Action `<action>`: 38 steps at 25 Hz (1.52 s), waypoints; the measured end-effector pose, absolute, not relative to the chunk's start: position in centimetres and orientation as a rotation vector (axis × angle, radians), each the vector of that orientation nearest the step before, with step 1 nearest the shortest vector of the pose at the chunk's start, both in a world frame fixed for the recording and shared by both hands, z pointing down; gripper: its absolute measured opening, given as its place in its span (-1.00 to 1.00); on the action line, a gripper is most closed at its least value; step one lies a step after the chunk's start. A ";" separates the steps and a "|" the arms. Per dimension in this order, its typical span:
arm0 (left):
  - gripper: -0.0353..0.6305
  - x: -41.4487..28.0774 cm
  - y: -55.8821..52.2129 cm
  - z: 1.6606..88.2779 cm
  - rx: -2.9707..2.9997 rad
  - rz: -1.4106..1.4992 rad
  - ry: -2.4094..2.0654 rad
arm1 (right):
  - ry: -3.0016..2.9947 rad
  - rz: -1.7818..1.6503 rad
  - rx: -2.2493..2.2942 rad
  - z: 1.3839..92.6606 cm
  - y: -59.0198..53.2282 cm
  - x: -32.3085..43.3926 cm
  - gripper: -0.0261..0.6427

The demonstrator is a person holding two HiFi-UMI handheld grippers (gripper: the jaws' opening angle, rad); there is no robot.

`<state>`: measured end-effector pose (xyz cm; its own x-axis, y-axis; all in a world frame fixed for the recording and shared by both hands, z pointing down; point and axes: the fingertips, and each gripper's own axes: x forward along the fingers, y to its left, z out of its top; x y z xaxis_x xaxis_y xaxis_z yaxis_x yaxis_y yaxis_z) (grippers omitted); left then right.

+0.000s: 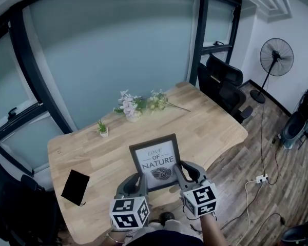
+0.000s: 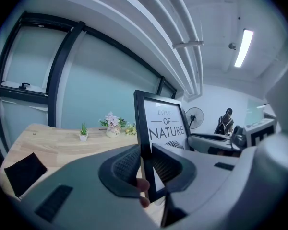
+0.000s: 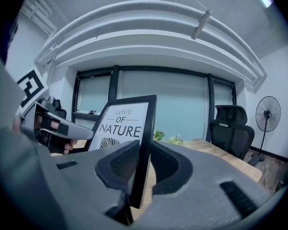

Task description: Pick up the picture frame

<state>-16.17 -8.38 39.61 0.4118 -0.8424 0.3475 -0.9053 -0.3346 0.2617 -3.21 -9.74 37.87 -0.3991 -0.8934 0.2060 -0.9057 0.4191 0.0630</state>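
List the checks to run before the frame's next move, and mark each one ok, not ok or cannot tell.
1. Left tongs shut on the frame's left edge: ok.
2. Right tongs shut on its right edge: ok.
3. Frame upright, print facing the person: ok.
4. Frame's bottom off the table: cannot tell.
5. Black item, plant and flowers apart from the frame: ok.
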 end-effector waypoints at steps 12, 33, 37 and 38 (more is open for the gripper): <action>-0.70 -16.9 -8.4 39.4 2.263 0.190 -1.494 | -2.440 0.077 1.602 37.6 -9.5 -3.9 -0.71; -0.70 -18.9 -8.9 41.1 2.211 0.184 -1.467 | -2.395 0.085 1.565 38.9 -9.9 -6.0 -0.71; -0.70 -19.0 -9.5 41.6 2.199 0.197 -1.460 | -2.386 0.091 1.555 39.3 -10.5 -6.1 -0.71; -0.70 -18.9 -9.7 41.6 2.198 0.199 -1.459 | -2.385 0.093 1.554 39.4 -10.7 -6.0 -0.71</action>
